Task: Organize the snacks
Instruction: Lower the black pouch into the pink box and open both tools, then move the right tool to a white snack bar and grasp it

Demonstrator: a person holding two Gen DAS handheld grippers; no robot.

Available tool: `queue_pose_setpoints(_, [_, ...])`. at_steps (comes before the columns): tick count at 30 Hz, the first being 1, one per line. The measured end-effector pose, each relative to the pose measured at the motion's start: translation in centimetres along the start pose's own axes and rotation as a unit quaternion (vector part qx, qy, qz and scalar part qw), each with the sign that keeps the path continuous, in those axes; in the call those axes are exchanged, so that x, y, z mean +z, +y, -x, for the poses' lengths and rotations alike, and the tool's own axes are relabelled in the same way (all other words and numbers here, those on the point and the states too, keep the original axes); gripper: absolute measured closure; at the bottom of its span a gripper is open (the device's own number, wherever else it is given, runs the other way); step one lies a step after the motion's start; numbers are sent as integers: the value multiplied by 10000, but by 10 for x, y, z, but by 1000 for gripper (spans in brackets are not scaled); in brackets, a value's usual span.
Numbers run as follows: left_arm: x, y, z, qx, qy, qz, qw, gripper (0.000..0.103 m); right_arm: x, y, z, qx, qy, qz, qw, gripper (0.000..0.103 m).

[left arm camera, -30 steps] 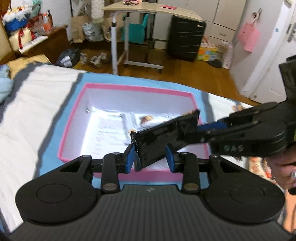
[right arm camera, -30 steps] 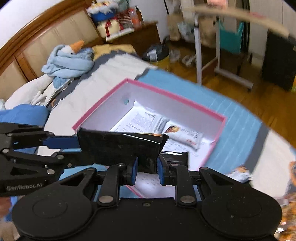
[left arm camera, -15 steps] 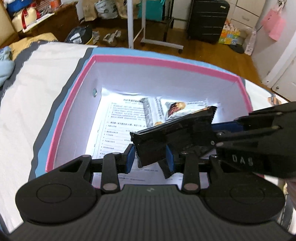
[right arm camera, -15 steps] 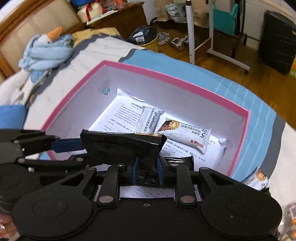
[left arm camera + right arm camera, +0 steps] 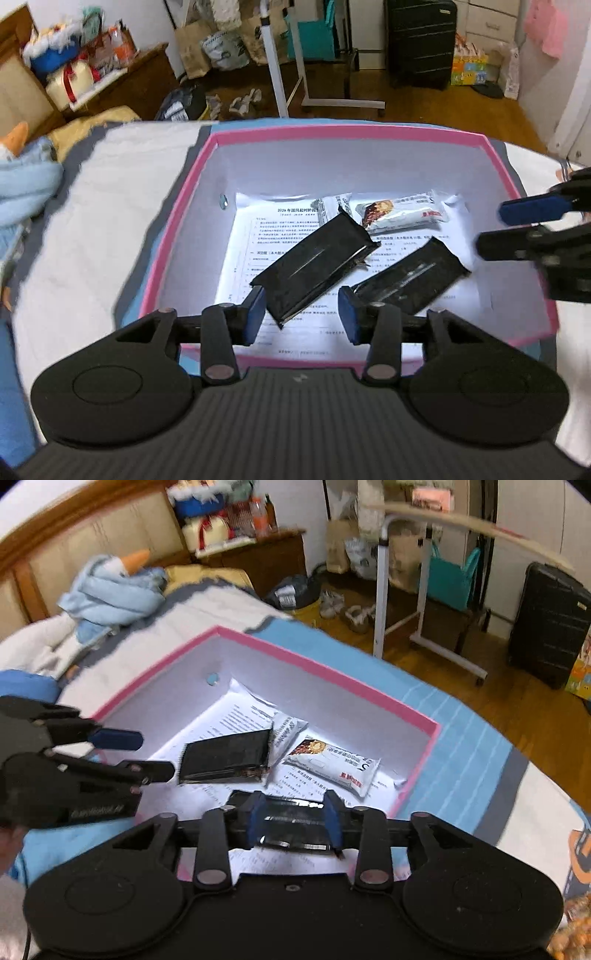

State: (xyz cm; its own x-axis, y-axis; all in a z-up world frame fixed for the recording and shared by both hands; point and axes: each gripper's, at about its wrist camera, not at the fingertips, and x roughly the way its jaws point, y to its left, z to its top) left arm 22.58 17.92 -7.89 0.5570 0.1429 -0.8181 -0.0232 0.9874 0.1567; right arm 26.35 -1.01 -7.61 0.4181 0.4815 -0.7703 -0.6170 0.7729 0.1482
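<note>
A pink-rimmed box [image 5: 347, 130] sat on the blue-and-white bedspread [image 5: 110, 206], its floor lined with a printed sheet [image 5: 258, 236]. The left gripper [image 5: 301, 310] hung over the near edge of the box, its jaws having just been opening; they stood apart, and the black snack packet [image 5: 314, 266] lay loose on the sheet between and just beyond them, gripped by neither pad. The right gripper [image 5: 293, 819] was also over the near side, jaws likewise just parted, with a second black packet [image 5: 295, 827] lying flat beneath and between its blue pads; whether the pads touched it I could not tell. Farther in lay a white snack bar [image 5: 334, 766] and a smaller white wrapper [image 5: 284, 731], half tucked under the first black packet.
</note>
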Motion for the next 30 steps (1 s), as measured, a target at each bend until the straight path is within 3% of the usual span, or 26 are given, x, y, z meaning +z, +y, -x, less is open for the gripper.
queue_pose_setpoints(3, [0, -12, 24, 155, -77, -233, 9996, 46, -13, -1, 33, 133, -141, 87, 9998, 55])
queue_pose_setpoints(7, [1, -25, 60, 55, -274, -459, 9986, 37, -30, -1, 74, 61, -304, 439, 9986, 52])
queue_pose_setpoints(13, [-5, -46, 111, -583, -619, -684, 9940, 32, -59, -9, 126, -18, -327, 844, 9959, 35])
queue_pose_setpoints(17, [-13, -72, 128, -626, -752, -893, 9912, 16, -92, -14, 163, -296, -385, 1219, 9914, 18])
queue_pose_setpoints(20, [-18, -102, 140, -823, -918, -1242, 9846, 7, -125, -18, 191, -533, -535, 1467, 9863, 15])
queue_pose_setpoints(24, [-25, -149, 146, -1268, -962, -1718, 9722, 4, -165, -28, 214, -800, -584, 1368, 9856, 9])
queue_pose_setpoints(30, [-37, -220, 122, -1982, -819, -2034, 9553, 3, -222, -67, 218, -1163, -435, 490, 9910, 9])
